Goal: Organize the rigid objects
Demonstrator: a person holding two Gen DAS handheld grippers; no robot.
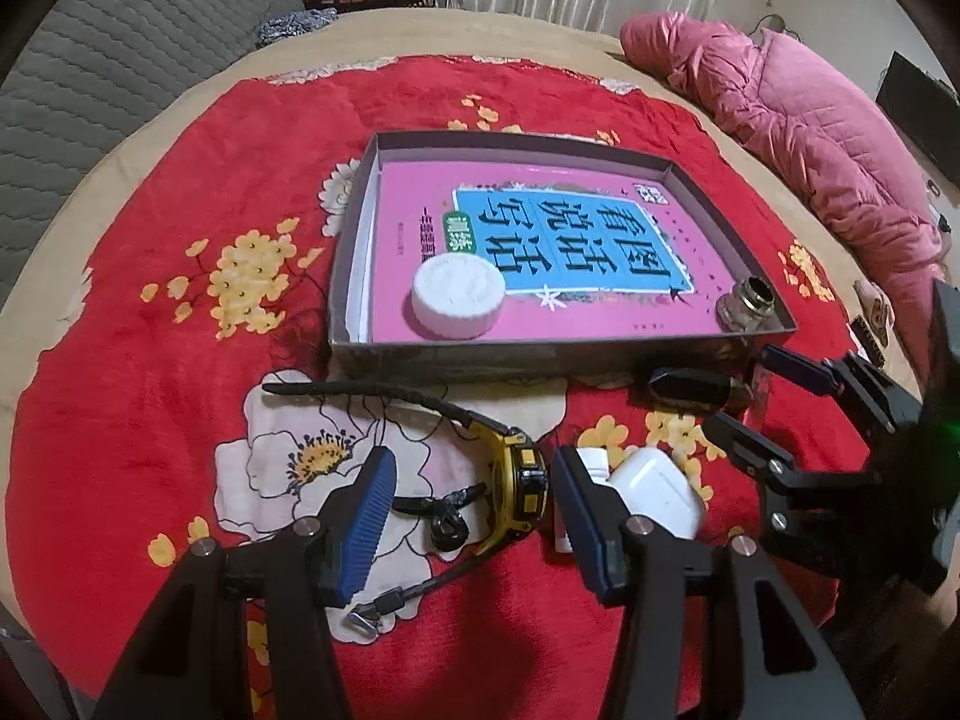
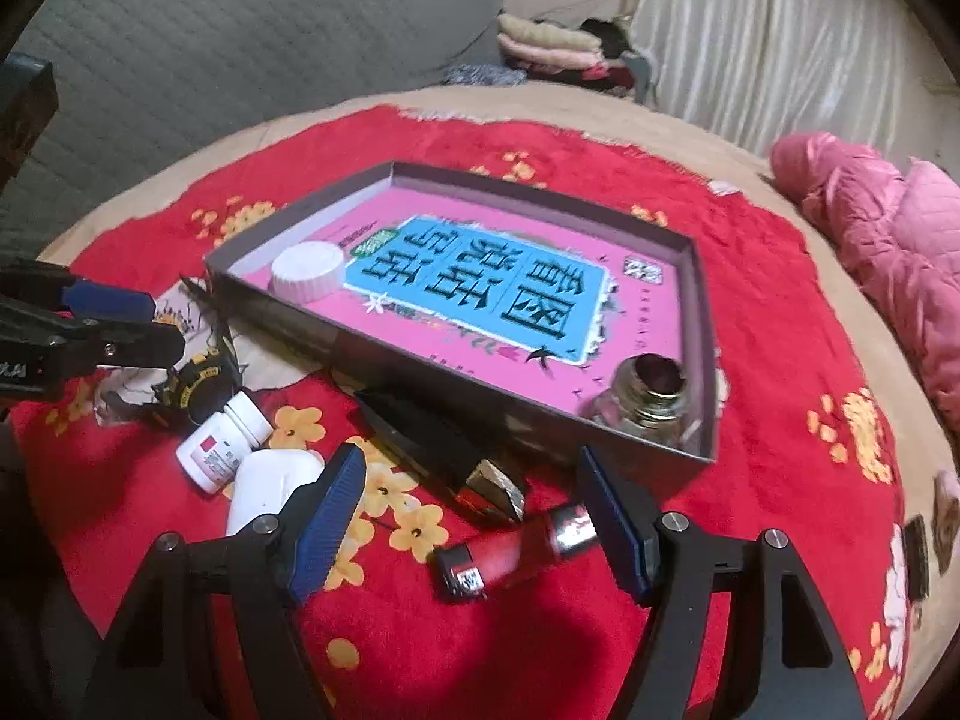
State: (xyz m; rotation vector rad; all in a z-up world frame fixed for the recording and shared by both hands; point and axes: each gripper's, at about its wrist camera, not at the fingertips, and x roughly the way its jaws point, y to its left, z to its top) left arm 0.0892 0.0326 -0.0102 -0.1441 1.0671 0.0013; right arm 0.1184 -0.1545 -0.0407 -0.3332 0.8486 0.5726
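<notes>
**Grippers spread, nothing held**

Left wrist view: left gripper [image 1: 474, 504] spread above the yellow tape measure [image 1: 516, 489]; its right finger hides part of the pill bottle [image 1: 591, 459] and earbud case [image 1: 657, 495]. Box [image 1: 660, 159] holds the white lid [image 1: 457, 295].

Right wrist view: right gripper [image 2: 474, 516] spread over the blurred red tube [image 2: 510, 552]; small jar [image 2: 648, 399] sits in the box corner.

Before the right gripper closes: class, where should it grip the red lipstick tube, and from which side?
Grip the red lipstick tube across its red middle, coming down from above. It lies flat on the blanket, crosswise between the open right gripper pads.
</notes>
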